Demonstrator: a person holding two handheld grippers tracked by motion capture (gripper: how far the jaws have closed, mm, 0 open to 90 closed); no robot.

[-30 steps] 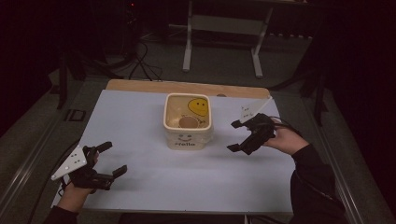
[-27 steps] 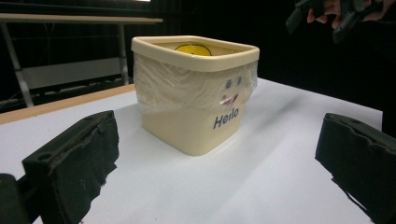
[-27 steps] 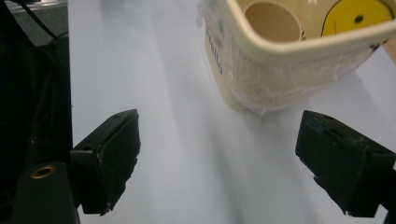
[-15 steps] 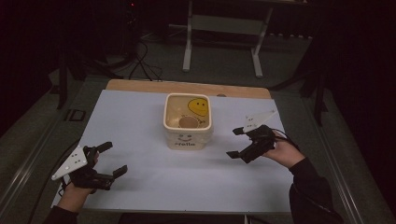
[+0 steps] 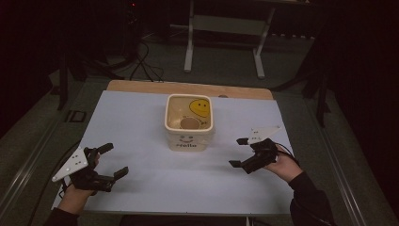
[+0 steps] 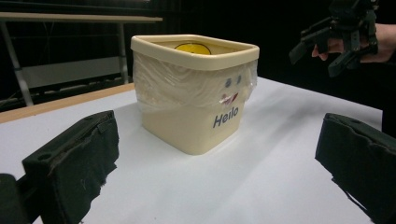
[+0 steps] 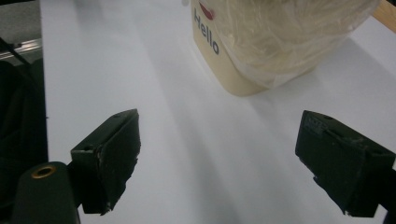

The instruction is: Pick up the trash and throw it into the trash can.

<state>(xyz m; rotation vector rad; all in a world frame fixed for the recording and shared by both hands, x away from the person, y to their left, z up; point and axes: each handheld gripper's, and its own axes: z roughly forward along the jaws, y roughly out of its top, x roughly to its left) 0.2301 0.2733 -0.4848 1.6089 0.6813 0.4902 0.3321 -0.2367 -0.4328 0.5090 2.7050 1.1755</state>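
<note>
Cream tub stands upright, "Hello" facing the person.

Tub mid-table, perhaps a cup inside; hand-held grippers flank it

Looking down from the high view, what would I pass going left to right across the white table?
Left gripper → cream tub with a smiley face and "Hello" on it → right gripper, all on the white table.

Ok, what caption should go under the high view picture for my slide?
Two open grippers, left and right, flank a cream Hello tub on a white table.
</note>
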